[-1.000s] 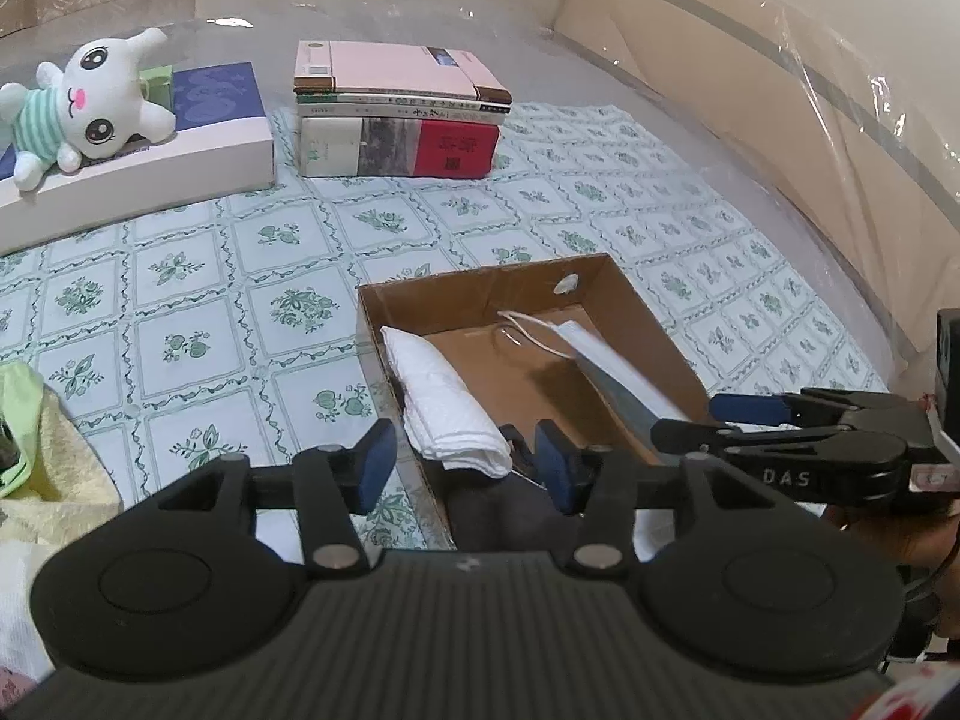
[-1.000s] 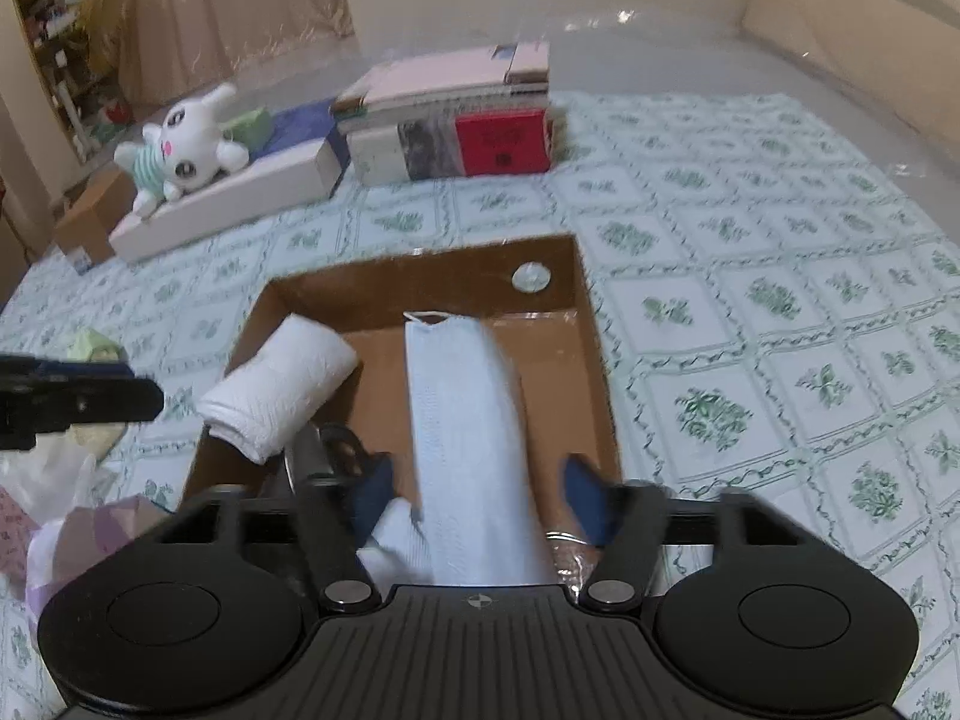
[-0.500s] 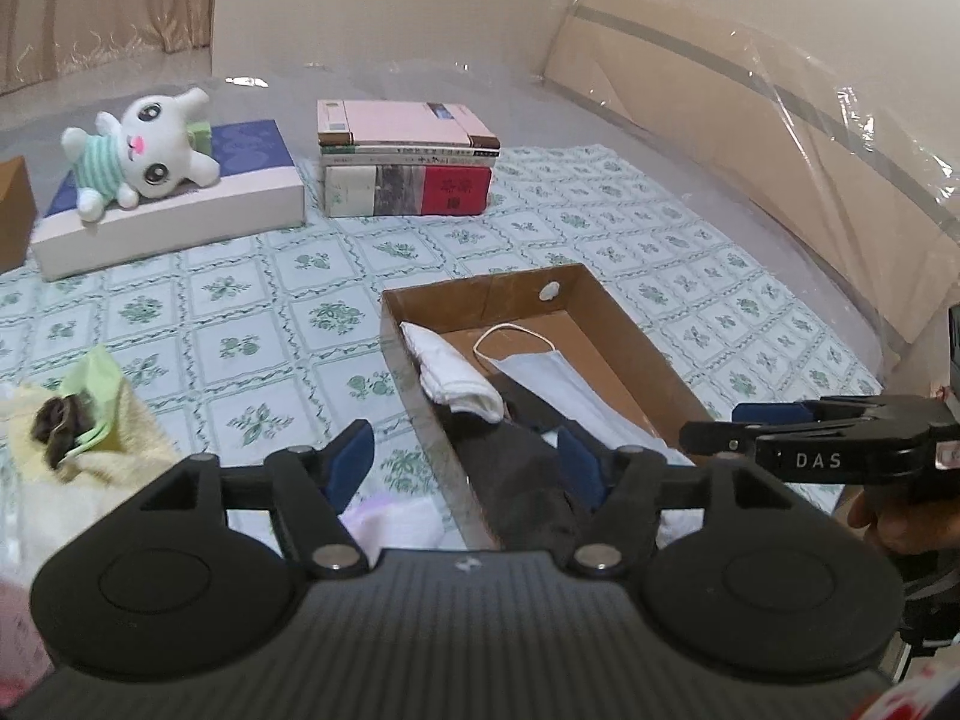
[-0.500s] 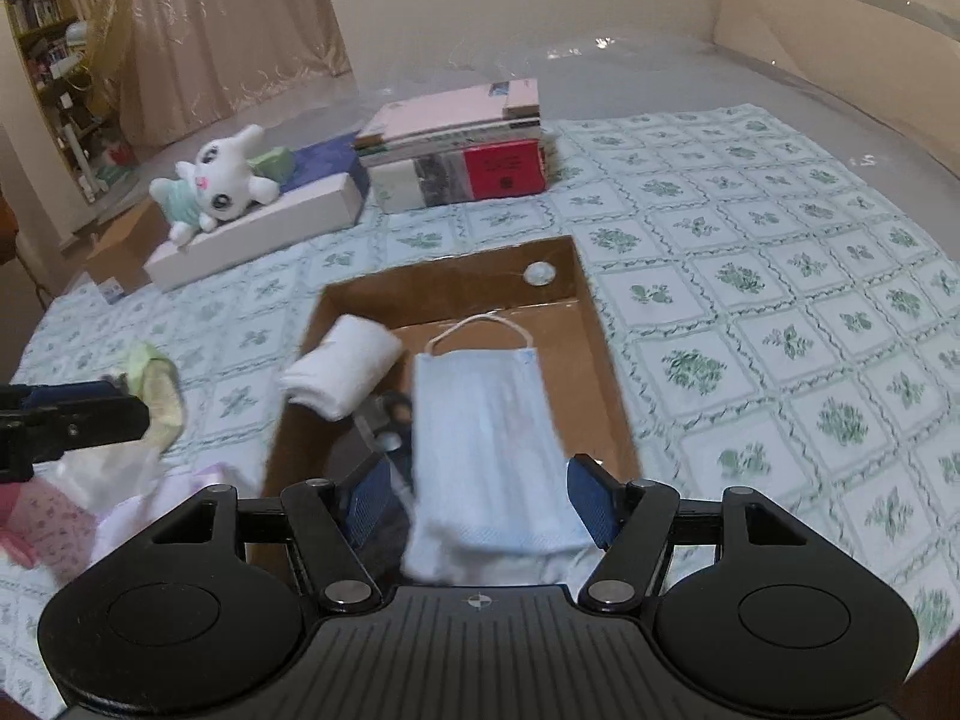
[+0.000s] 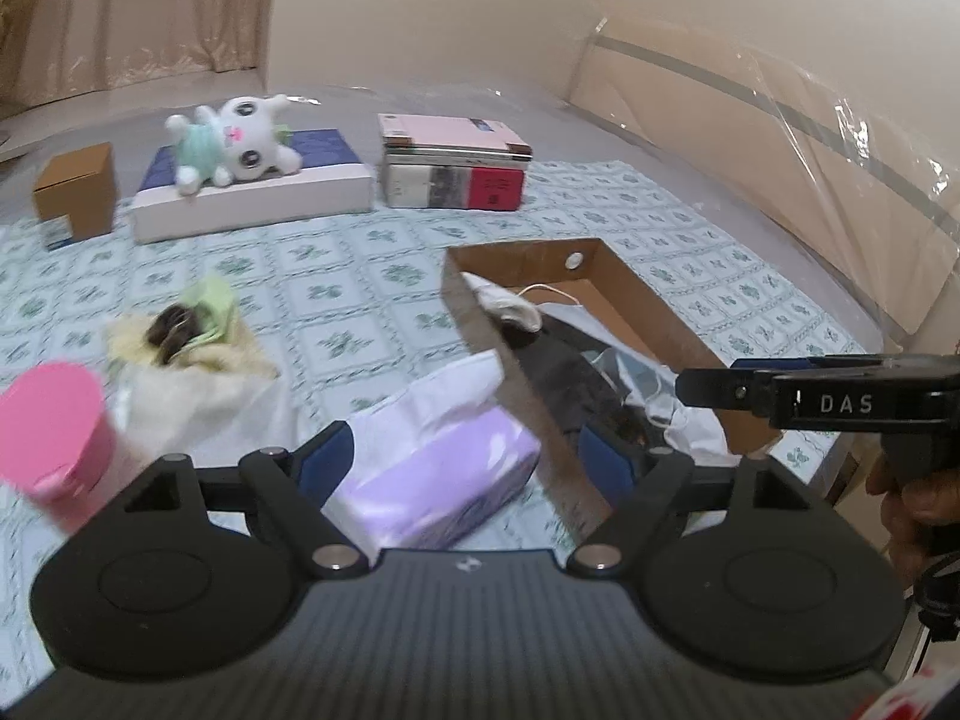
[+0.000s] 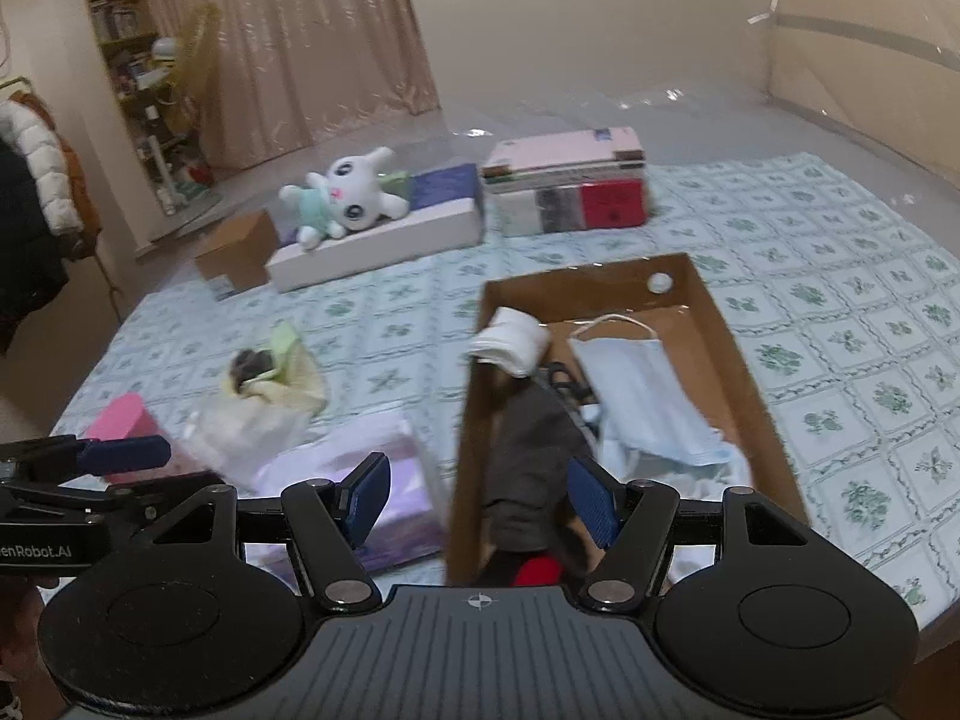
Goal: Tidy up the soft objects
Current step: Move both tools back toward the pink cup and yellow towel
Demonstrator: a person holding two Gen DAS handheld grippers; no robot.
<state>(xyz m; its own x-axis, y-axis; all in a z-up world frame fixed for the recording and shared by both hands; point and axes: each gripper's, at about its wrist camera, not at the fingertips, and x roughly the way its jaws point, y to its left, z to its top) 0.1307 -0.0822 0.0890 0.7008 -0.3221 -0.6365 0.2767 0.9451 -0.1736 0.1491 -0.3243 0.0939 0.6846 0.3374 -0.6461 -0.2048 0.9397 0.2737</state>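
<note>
A brown cardboard box (image 6: 729,354) (image 5: 654,306) lies on the patterned cloth. It holds a white rolled cloth (image 6: 510,339) (image 5: 507,306), a light blue face mask (image 6: 642,390), a dark grey cloth (image 6: 528,462) (image 5: 564,378) and other white fabric. A purple tissue pack (image 5: 432,474) (image 6: 372,492) lies left of the box. A yellow-green cloth bundle (image 5: 192,336) (image 6: 276,372) lies further left. My left gripper (image 5: 465,462) is open and empty above the tissue pack. My right gripper (image 6: 477,495) is open and empty over the box's near left wall.
A pink-capped container (image 5: 54,426) (image 6: 120,414) stands at the near left. A plush bunny (image 5: 234,141) (image 6: 342,195) lies on a white and blue box (image 5: 252,198). A book stack (image 5: 453,162) (image 6: 567,180) and a small cardboard box (image 5: 75,192) sit at the back.
Both grippers have pulled back and up from the box, widening the view. The tissue pack and pink container have come into sight. Both stay open and empty.
</note>
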